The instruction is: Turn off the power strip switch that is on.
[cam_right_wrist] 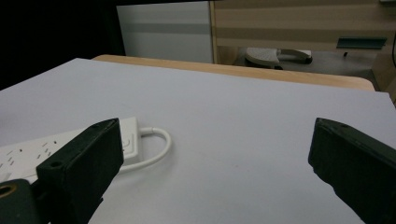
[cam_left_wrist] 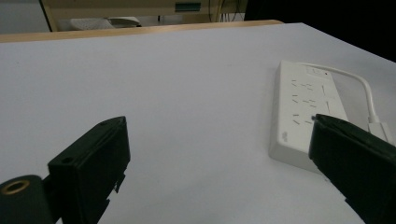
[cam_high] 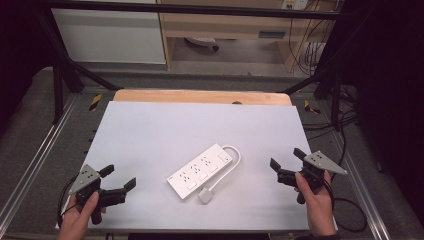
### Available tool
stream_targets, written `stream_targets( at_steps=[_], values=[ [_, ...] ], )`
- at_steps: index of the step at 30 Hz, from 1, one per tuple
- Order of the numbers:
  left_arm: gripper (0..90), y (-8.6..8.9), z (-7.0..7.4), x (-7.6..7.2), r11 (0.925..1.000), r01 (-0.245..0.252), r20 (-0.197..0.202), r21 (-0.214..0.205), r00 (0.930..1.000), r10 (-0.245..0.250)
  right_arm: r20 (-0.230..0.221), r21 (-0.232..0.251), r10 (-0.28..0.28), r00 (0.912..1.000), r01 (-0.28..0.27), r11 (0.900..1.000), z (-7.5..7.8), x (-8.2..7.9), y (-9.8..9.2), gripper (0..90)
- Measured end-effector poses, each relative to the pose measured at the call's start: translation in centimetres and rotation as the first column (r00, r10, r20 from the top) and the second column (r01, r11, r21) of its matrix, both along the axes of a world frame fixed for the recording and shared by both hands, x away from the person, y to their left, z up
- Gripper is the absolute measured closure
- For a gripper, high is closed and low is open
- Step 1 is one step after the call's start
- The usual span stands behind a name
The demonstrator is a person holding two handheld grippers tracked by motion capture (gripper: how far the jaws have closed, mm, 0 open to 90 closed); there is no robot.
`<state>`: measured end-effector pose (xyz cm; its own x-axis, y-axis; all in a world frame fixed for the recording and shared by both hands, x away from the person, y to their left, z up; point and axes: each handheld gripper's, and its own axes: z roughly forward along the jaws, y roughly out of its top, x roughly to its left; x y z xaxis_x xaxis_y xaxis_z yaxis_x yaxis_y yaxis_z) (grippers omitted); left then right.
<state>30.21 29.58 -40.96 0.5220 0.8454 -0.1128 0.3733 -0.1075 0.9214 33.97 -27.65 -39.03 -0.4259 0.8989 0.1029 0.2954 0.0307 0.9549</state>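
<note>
A white power strip [cam_high: 201, 170] lies slantwise in the middle of the white table top [cam_high: 165, 125], its short cable looping round to a white plug [cam_high: 206, 195] by its near side. My left gripper [cam_high: 119, 177] is held low at the near left, open, with nothing between its jaws. My right gripper [cam_high: 286, 157] hovers at the near right, also open and empty. The left gripper view has the strip [cam_left_wrist: 303, 109] ahead on the right, partly behind one jaw. The right gripper view has the strip's switch end [cam_right_wrist: 56, 144] and cable loop [cam_right_wrist: 156, 149] at the left.
A wooden table edge [cam_high: 200, 96] runs along the far side of the white top. Metal frame rails [cam_high: 30, 165] flank the table, and cables [cam_high: 345, 200] trail on the floor at the right. Wide bare surface lies beyond the strip.
</note>
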Motion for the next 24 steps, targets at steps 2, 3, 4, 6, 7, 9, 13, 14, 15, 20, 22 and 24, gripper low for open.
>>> stream_targets(
  at_steps=[2,3,4,6,7,9,13,14,15,20,22,24],
  values=[
    [5.4,0.0,0.0,0.0,1.0000,0.000,0.001,0.001,1.0000,0.000,-0.011,0.002,-0.008,0.9999,0.008,1.0000,-0.5,0.0,-0.4,3.8],
    [5.4,0.0,0.0,0.0,1.0000,0.000,0.001,0.001,1.0000,0.000,-0.011,0.002,-0.008,0.9999,0.008,1.0000,-0.5,0.0,-0.4,3.8],
    [5.4,0.0,0.0,0.0,1.0000,0.000,0.002,0.001,1.0000,0.000,-0.015,0.004,-0.012,0.9998,0.012,0.9999,-0.6,-0.1,-0.6,3.9],
    [5.4,0.0,0.0,0.0,1.0000,-0.001,0.003,0.000,1.0000,0.001,-0.030,0.014,-0.014,0.9995,0.015,0.9998,-1.1,0.0,-0.9,3.9],
    [5.4,0.0,0.0,0.0,1.0000,-0.001,0.002,0.000,1.0000,0.001,-0.032,0.014,-0.017,0.9993,0.017,0.9998,-1.3,0.0,-1.1,4.0],
    [5.4,0.0,0.0,0.0,1.0000,0.000,0.002,0.001,1.0000,0.000,-0.037,0.003,-0.020,0.9991,0.021,0.9998,-1.6,0.0,-1.2,4.1],
    [5.3,0.0,0.0,0.0,1.0000,0.000,0.002,0.001,1.0000,0.000,-0.046,-0.023,-0.038,0.9982,0.037,0.9991,-2.1,0.2,-1.4,4.7],
    [5.3,0.0,0.0,0.0,1.0000,-0.001,0.003,0.000,1.0000,0.001,-0.052,-0.024,-0.034,0.9981,0.033,0.9992,-2.3,0.3,-1.5,4.7],
    [5.4,0.0,0.0,0.0,1.0000,-0.001,0.003,0.000,1.0000,0.001,-0.060,-0.027,-0.034,0.9976,0.032,0.9991,-2.5,0.3,-1.5,4.7],
    [5.4,0.0,0.0,0.0,1.0000,0.002,0.000,0.002,1.0000,-0.002,-0.083,-0.033,-0.020,0.9963,0.017,0.9993,-3.1,0.5,-1.4,4.4],
    [5.4,0.0,0.0,0.0,1.0000,0.002,0.000,0.002,1.0000,-0.002,-0.097,-0.043,-0.006,0.9953,0.002,0.9991,-3.4,0.7,-1.2,4.2],
    [5.4,0.0,0.0,0.0,1.0000,0.000,0.000,0.001,1.0000,0.000,-0.117,-0.062,0.015,0.9930,-0.023,0.9978,-3.7,0.8,-0.8,4.2]
  ],
)
